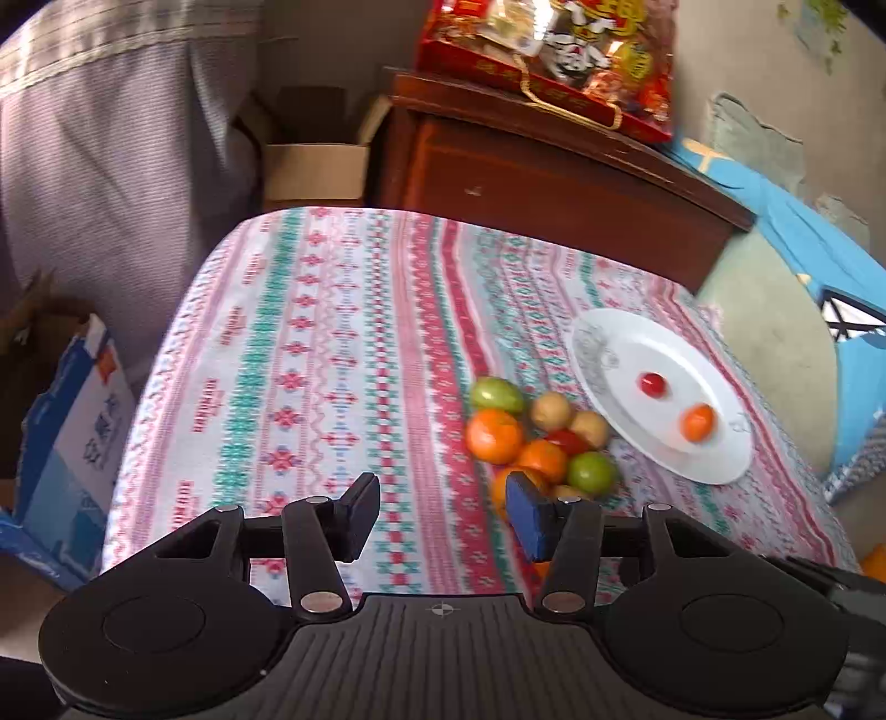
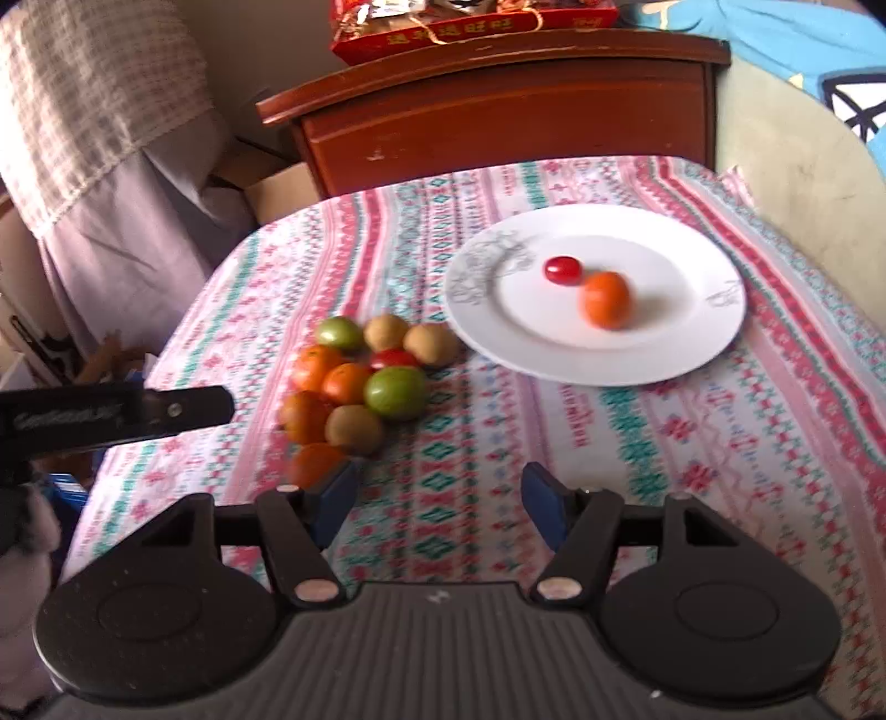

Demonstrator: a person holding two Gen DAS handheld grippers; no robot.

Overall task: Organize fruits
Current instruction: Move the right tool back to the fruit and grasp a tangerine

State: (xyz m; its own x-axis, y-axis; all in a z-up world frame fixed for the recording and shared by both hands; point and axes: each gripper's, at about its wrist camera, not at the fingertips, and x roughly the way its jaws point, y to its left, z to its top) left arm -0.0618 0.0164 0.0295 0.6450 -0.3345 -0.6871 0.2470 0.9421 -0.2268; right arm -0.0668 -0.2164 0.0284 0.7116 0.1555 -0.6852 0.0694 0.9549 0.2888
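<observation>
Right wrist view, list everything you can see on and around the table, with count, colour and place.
plate: one, white with grey pattern, far right of the tablecloth
small tomato: one, red, on the plate
orange on plate: one, orange, beside the small tomato
loose oranges: four, orange, in the pile left of the plate
green fruits: two, green, in the pile
brown fruits: three, tan, in the pile
red fruit: one, middle of the pile
tablecloth: one, pink, teal and white pattern
cabinet: one, brown wood, behind the table
gift box: one, red, on the cabinet
left gripper: open, empty
right gripper: open, empty
</observation>
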